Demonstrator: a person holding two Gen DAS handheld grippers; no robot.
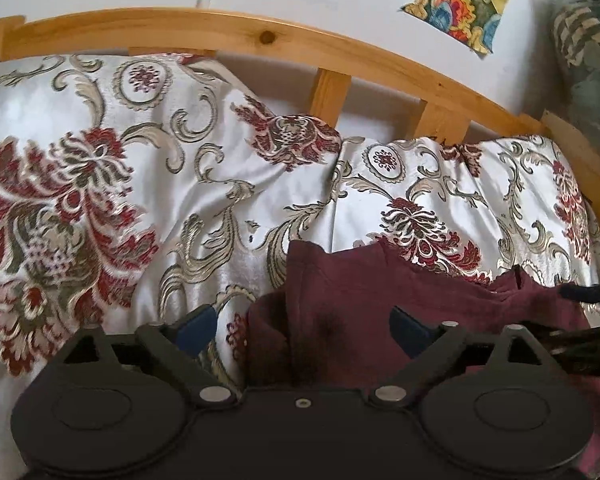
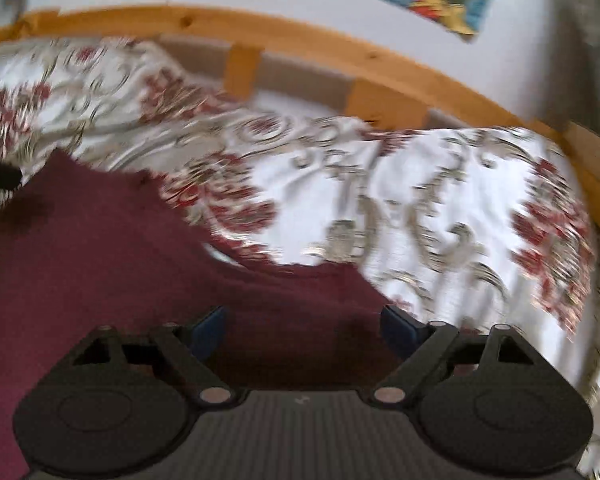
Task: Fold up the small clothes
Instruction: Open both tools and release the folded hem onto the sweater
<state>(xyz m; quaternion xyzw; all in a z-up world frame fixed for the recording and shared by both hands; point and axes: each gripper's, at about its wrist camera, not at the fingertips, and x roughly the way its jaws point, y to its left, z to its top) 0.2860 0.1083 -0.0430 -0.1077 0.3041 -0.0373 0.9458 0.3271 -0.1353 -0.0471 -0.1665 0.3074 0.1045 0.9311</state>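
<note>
Maroon cloth fills the gap between both pairs of tongs, one small garment (image 1: 380,300) lying on a bed's floral bedspread (image 1: 140,184). The left tongs (image 1: 304,330) stand apart, blue pads clear of the fabric, over the garment's folded left edge at lower centre of the frame. The right tongs (image 2: 303,330) are likewise spread wide and grip nothing, poised above the garment's (image 2: 100,260) right-hand edge.

Open bedspread stretches to the left of the garment in the left view and to the upper right in the right view, ending at a pine headboard rail (image 1: 228,34) that curves across the top.

Only the left view, which is sharp, shows a grey striped bundle (image 1: 588,52) at far right; the right view is smeared by motion. Each view catches a dark tip of the other tool at its edge.

Count: one garment, two tongs, one colourful picture (image 1: 464,0) on the white wall.
</note>
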